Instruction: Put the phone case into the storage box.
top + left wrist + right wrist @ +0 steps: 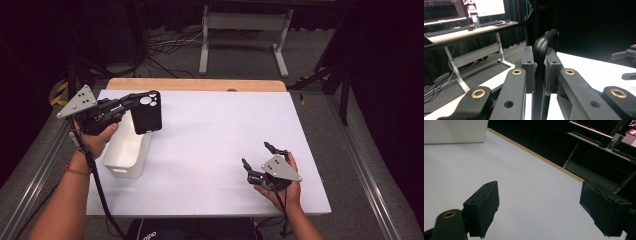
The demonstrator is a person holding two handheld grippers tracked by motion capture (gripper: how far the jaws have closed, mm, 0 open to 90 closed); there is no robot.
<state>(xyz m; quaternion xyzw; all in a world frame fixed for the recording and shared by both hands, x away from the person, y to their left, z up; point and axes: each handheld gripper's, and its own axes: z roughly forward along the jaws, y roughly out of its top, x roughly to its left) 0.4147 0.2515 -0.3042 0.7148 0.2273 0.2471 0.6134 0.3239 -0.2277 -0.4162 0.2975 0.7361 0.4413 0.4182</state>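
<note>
Holding a black phone (147,112) in your left gripper (131,101), you have it raised above the white bin (126,151) at the left side of the worktop (210,135). The phone stands upright in the high view, its back with the camera lenses turned toward you, and it hangs over the bin's far end without touching it. In the left gripper view the jaws are pinched on the phone's thin edge (541,50), one pad on each face, with the rounded corner of the phone rising above them. Your left hand (97,135) wraps the gripper's body, and the grey plate sits at its far left.

The bin lies lengthwise near the worktop's left edge, its open top up and its near end close to your left forearm. In the right gripper view a part of its white wall (454,131) shows at the far left.

Your right gripper (260,159) rests low over the near right part of the worktop, well apart from the phone and the bin. Its jaws are spread wide with nothing between them; the right gripper view shows bare white surface in the gap between the two black pads (485,207). Your right hand (285,187) holds it from the near side.
</note>
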